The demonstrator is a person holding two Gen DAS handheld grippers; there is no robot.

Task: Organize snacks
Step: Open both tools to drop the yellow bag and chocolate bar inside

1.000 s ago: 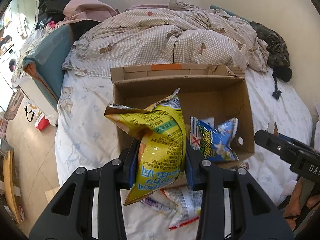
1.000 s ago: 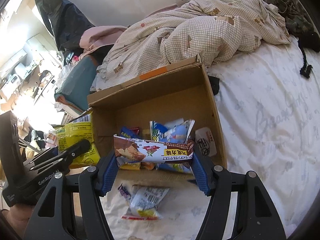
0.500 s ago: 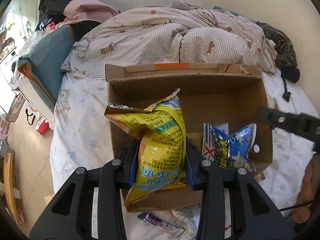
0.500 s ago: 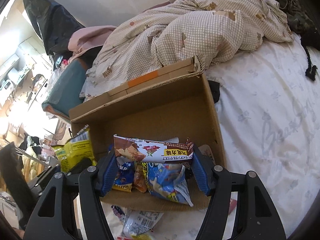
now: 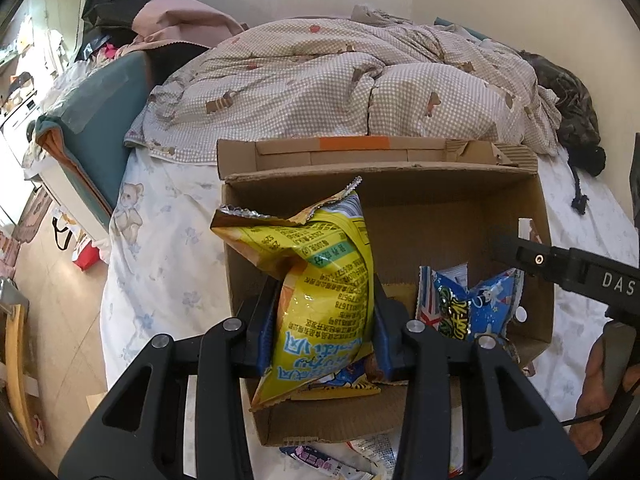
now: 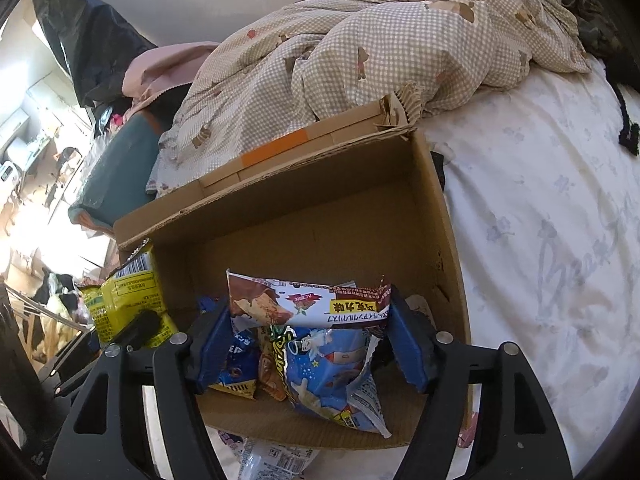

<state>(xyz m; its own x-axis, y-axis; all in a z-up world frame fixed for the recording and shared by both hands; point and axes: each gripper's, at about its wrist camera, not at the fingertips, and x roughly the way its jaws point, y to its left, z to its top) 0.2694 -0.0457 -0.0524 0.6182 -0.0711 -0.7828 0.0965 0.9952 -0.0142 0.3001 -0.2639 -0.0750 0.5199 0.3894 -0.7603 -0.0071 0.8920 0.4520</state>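
An open cardboard box (image 5: pixel 400 196) (image 6: pixel 320 216) lies on the bed. My left gripper (image 5: pixel 320 320) is shut on a yellow snack bag (image 5: pixel 316 280) and holds it upright over the box's left part; the bag also shows in the right wrist view (image 6: pixel 128 300). My right gripper (image 6: pixel 308 340) is shut on a brown and white snack packet (image 6: pixel 308 304), held flat over the box's inside. A blue snack bag (image 5: pixel 468 304) (image 6: pixel 328 372) and other packets lie inside the box.
A few loose packets (image 5: pixel 320 460) (image 6: pixel 276 460) lie on the white sheet in front of the box. A checked duvet (image 5: pixel 340 88) is heaped behind it. A dark garment (image 5: pixel 568 104) lies far right. The bed's left edge drops to the floor (image 5: pixel 60 300).
Both grippers have moved forward with their snacks, from in front of the box to over its inside. The loose packets on the sheet have dropped to the bottom edge of both views.
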